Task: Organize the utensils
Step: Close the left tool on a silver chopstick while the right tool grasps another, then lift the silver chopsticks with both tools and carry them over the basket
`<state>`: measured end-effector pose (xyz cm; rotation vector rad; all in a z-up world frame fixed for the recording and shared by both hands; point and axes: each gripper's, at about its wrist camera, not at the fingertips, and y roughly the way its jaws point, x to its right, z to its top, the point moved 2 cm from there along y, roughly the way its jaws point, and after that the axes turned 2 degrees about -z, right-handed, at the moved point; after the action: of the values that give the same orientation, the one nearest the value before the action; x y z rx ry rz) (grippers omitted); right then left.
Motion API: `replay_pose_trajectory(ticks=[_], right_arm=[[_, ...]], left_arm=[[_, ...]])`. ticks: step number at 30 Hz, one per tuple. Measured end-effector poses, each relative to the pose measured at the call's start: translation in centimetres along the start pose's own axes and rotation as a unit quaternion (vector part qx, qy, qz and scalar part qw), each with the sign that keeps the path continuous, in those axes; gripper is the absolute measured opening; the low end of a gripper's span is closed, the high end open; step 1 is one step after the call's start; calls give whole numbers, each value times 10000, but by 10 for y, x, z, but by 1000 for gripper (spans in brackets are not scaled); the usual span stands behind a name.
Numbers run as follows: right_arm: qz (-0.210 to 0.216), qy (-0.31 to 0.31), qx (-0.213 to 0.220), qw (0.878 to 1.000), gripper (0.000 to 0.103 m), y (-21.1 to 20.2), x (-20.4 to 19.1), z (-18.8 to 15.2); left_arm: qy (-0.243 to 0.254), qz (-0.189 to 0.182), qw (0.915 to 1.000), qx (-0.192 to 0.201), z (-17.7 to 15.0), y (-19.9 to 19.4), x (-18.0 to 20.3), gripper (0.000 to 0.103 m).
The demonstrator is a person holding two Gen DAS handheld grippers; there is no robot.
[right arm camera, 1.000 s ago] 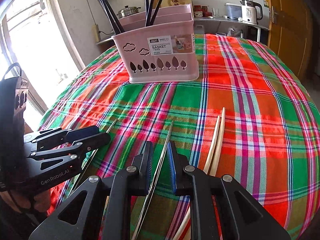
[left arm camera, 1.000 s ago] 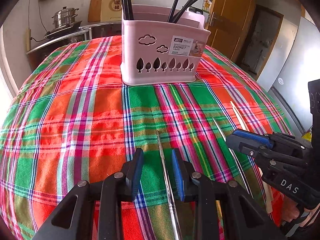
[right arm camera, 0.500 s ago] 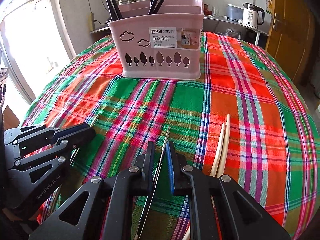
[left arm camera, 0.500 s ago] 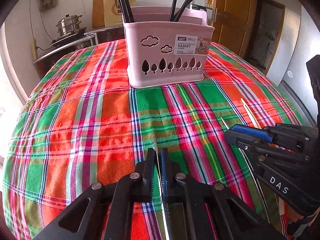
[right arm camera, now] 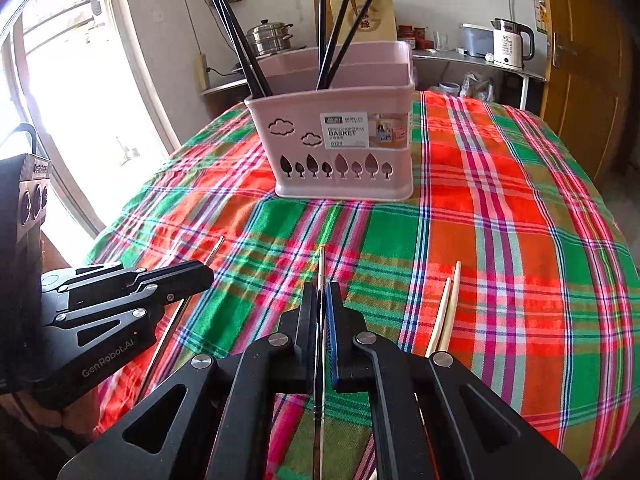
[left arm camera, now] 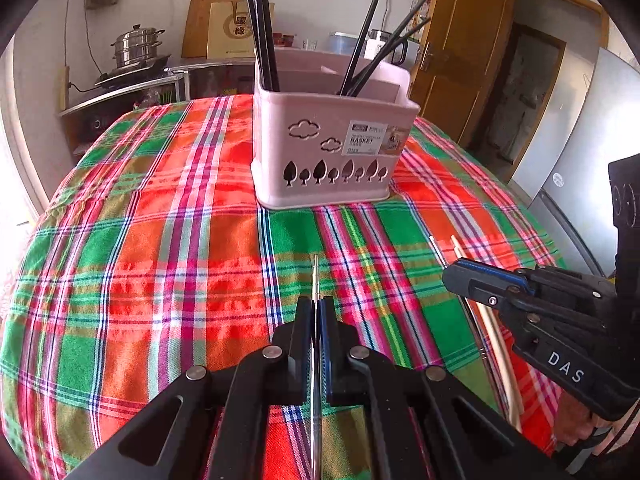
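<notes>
A pink chopstick basket point(left arm camera: 332, 148) is seen standing upper centre in the left wrist view, on a plaid tablecloth point(left arm camera: 160, 248); black chopsticks point(left arm camera: 262, 28) stand in its compartments. A steel steamer pot point(left arm camera: 138, 46) is seen on a shelf at upper left, and a wooden door point(left arm camera: 464, 48) at upper right. In the right wrist view an electric kettle point(right arm camera: 512, 44) is seen on a counter at upper right. Between each gripper and the basket only bare cloth is seen.

The left gripper point(left arm camera: 316, 312), at bottom centre of its own view, is clenched on a metal chopstick point(left arm camera: 315, 276), whose tip is seen projecting forward above the cloth. The right gripper point(right arm camera: 321, 300) is likewise closed tightly on a second metal chopstick point(right arm camera: 321, 268), held between its fingers at bottom centre. Two pale wooden chopsticks point(right arm camera: 446, 312) are seen lying side by side on the cloth just to the right of the right gripper, at lower right of centre.
</notes>
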<state>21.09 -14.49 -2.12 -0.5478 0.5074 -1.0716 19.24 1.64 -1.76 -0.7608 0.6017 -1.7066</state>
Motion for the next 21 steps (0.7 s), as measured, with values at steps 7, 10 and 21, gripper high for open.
replay_pose_trajectory(ticks=[7,10,21], right_arm=[[99,29,433,9990,5,-30,1,20],[130,57,599,9981,5,-43,2,27],[167,11,983,9950,5,-70,7,42]], left_arm=[[82,-212,9984,517,29,-43,2,4],[112,-270,9971,699,39,-58,3,4],[173,-339,9950,922,55,-80,6,4]])
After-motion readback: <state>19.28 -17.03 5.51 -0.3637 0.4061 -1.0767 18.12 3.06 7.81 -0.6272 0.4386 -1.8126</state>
